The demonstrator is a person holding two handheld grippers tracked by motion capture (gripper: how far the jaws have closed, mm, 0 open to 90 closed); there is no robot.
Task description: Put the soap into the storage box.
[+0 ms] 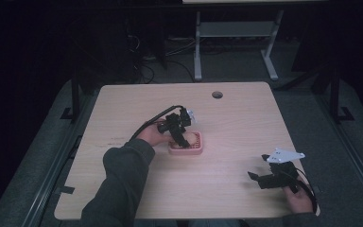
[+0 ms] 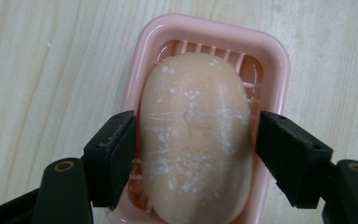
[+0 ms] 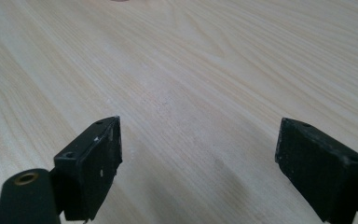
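The left gripper (image 1: pixel 182 135) is poised over the middle of the table, its jaws set on either side of a pale bar of soap (image 2: pixel 196 135). In the left gripper view the left pad (image 2: pixel 116 154) presses the soap's flank, while the right pad (image 2: pixel 284 149) sits right at the other flank; whether it is truly clamped or just closing in I cannot tell for certain, though it reads as a grasp on the soap. The person's left hand (image 1: pixel 152 135) holds this gripper, with a grey sleeve (image 1: pixel 123 175) coming in from the bottom edge.

The right gripper (image 1: pixel 260 179) lies well apart, off toward the near right corner, held low by the right hand (image 1: pixel 298 198). Its jaws stand wide apart with bare wood between them, released and holding nothing.

Beneath both is a light wooden table (image 1: pixel 236 123) with visible grain and a round cable hole (image 1: pixel 217 94) beyond the left gripper near the far edge. Past the table the room is dark: grey carpet (image 1: pixel 236 66), the white legs of another desk (image 1: pixel 197 47), and loose cables on the floor.

Directly under the left gripper sits a pink soap dish (image 2: pixel 279 60) with a ribbed bottom. The soap rests inside it, its surface scuffed with white marks, filling most of the dish.
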